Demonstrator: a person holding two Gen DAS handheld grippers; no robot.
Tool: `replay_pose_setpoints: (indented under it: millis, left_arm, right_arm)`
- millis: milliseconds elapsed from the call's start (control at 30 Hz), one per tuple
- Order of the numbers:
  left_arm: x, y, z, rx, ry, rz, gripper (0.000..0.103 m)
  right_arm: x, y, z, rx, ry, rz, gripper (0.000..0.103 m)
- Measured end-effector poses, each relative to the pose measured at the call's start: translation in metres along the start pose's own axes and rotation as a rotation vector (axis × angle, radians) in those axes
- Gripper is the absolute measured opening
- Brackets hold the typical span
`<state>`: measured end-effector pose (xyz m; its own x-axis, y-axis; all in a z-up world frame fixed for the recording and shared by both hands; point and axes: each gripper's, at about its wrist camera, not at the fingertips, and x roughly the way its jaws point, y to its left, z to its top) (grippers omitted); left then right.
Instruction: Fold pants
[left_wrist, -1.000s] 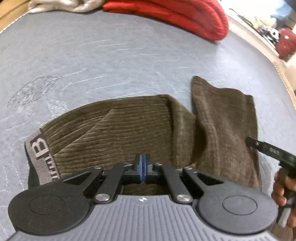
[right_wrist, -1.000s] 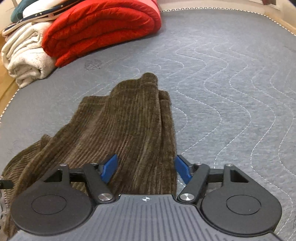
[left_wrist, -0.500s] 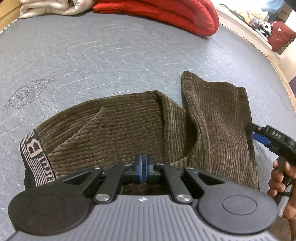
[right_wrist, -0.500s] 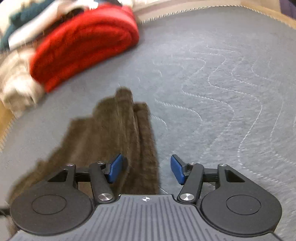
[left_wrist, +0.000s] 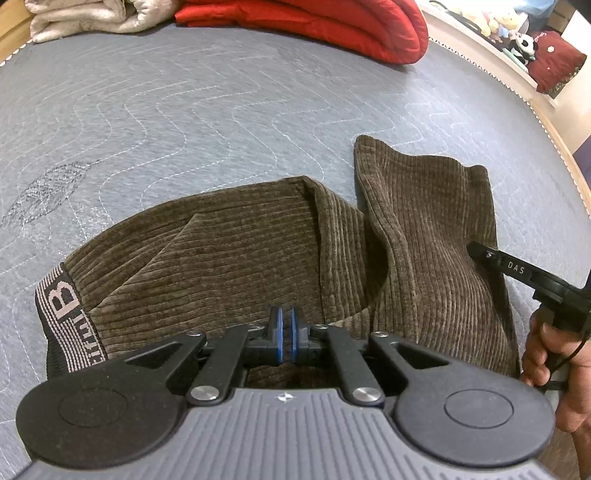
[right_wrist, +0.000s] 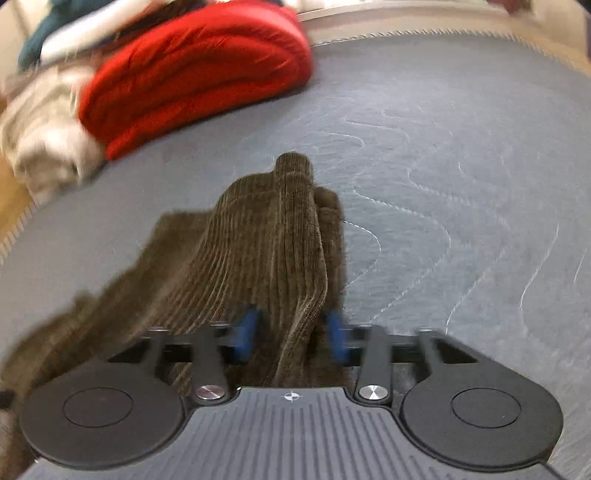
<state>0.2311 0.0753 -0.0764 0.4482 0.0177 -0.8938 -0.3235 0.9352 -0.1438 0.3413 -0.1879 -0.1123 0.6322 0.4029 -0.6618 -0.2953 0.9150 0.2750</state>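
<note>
Brown corduroy pants (left_wrist: 229, 254) — spread on the grey quilted mattress (left_wrist: 184, 110), directly ahead of both grippers. Left wrist view alone shows the black-and-grey lettered waistband (left_wrist: 61, 314) to the left of the left gripper (left_wrist: 283, 332), whose blue pads are pressed together on the near edge of the cloth; also the person's hand (left_wrist: 550, 354) on the right gripper's handle. Right wrist view, blurred, shows a raised ridge of trouser leg between the right gripper (right_wrist: 291, 334) pads. Its jaws have just been closing, far narrower than a second ago, and seem to pinch that ridge. Beyond both: folded red quilted blanket (left_wrist: 332, 18), cream fleece blanket (left_wrist: 85, 16).
</note>
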Motion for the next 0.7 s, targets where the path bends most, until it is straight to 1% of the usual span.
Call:
replay_pose_setpoints:
  millis: [33,67,133,233,300,367,400,433,467,500,533,567,600,633,667,700]
  left_arm:
    - [0.000,0.000,0.000,0.002,-0.001,0.002,0.004]
    - [0.000,0.001,0.000,0.003,-0.001,0.005,0.004]
    - [0.000,0.002,0.001,-0.001,-0.003,0.007,0.004]
    - [-0.001,0.002,0.002,0.005,-0.013,0.008,0.004]
    - [-0.003,0.000,0.003,0.019,-0.023,0.003,0.004]
    - [-0.005,-0.002,0.002,0.028,-0.035,-0.007,0.004]
    - [-0.006,-0.004,0.002,0.033,-0.041,-0.018,0.005]
    - [-0.008,-0.007,0.002,0.041,-0.047,-0.033,0.005]
    - [-0.009,-0.010,0.001,0.054,-0.053,-0.049,0.004]
    - [-0.009,-0.015,0.000,0.076,-0.060,-0.069,0.004]
    - [-0.010,-0.021,-0.002,0.101,-0.064,-0.086,0.004]
    - [-0.008,-0.029,-0.006,0.134,-0.063,-0.115,0.005]
    - [-0.006,-0.036,-0.010,0.162,-0.054,-0.149,0.007]
    - [-0.003,-0.043,-0.014,0.190,-0.041,-0.186,0.011]
    - [0.002,-0.051,-0.019,0.220,-0.025,-0.221,0.011]
    - [0.007,-0.058,-0.024,0.250,-0.013,-0.245,0.011]
  right_arm:
    - [-0.001,0.001,0.002,-0.009,0.003,-0.001,0.014]
    - [-0.005,0.000,0.003,-0.004,-0.007,0.016,0.012]
    - [-0.015,0.000,0.006,-0.016,-0.037,0.026,0.012]
    - [-0.041,-0.010,0.019,0.014,-0.092,0.082,0.011]
    - [-0.070,-0.024,0.027,0.072,-0.171,0.102,0.011]
    - [-0.101,-0.049,0.032,0.184,-0.282,0.092,0.011]
    - [-0.121,-0.068,0.032,0.262,-0.355,0.056,0.011]
    - [-0.140,-0.089,0.029,0.344,-0.424,-0.023,0.011]
    - [-0.160,-0.111,0.023,0.434,-0.485,-0.137,0.011]
    - [-0.179,-0.135,0.013,0.538,-0.530,-0.269,0.011]
    - [-0.195,-0.159,0.003,0.625,-0.548,-0.388,0.011]
    - [-0.206,-0.181,-0.009,0.690,-0.542,-0.494,0.011]
    - [-0.212,-0.203,-0.019,0.732,-0.509,-0.571,0.011]
    - [-0.213,-0.226,-0.030,0.753,-0.438,-0.620,0.012]
    - [-0.210,-0.244,-0.039,0.769,-0.361,-0.619,0.012]
    - [-0.206,-0.259,-0.048,0.791,-0.293,-0.603,0.016]
